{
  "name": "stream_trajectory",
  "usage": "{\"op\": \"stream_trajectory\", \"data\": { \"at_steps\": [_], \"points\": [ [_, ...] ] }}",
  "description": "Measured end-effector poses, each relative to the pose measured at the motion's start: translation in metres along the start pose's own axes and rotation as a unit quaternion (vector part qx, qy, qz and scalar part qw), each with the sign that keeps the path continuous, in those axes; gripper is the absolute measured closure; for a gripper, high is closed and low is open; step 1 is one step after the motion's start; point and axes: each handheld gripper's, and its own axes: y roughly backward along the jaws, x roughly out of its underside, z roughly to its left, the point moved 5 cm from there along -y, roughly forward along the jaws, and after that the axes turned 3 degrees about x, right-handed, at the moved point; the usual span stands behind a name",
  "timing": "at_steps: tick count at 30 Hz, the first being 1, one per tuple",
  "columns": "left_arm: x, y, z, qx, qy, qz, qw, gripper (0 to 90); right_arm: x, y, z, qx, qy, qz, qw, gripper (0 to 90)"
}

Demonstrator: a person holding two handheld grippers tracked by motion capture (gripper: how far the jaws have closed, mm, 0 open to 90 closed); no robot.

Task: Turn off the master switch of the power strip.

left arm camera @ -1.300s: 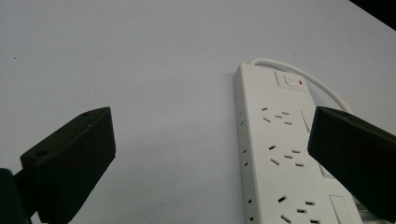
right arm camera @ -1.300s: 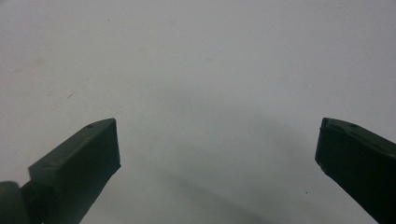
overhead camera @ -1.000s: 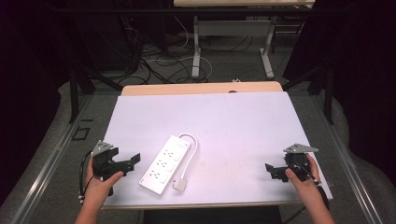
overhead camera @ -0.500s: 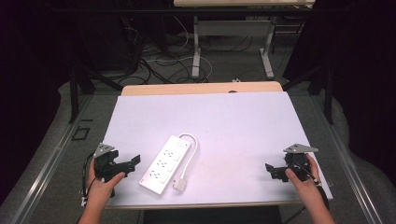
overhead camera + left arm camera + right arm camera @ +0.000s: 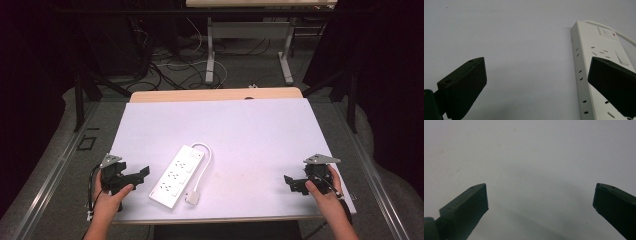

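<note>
The left tool (image 5: pixel 142 173) rests at the counter's (image 5: pixel 260 135) near left edge, jaws apart, empty, pointing at the white power strip (image 5: pixel 176 176) lying just beside it with its cord looped. Well apart, the right tool (image 5: pixel 290 182) sits near the right edge, jaws spread, empty.

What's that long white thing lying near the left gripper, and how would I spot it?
Start at the white table, then look to its front left. There a white power strip lies slantwise, beside the open left gripper. Its rows of sockets and looping cord mark it.
</note>
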Motion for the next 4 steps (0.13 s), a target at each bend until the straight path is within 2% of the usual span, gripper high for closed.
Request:
{"op": "stream_trajectory", "data": {
  "at_steps": [4],
  "points": [
    [-0.0012, 0.0008, 0.0005, 0.0, 0.002, -0.004, 1.0, 2.0, -0.0001, 0.0003, -0.0004, 0.001, 0.001, -0.001, 1.0, 0.0]
  ]
}}
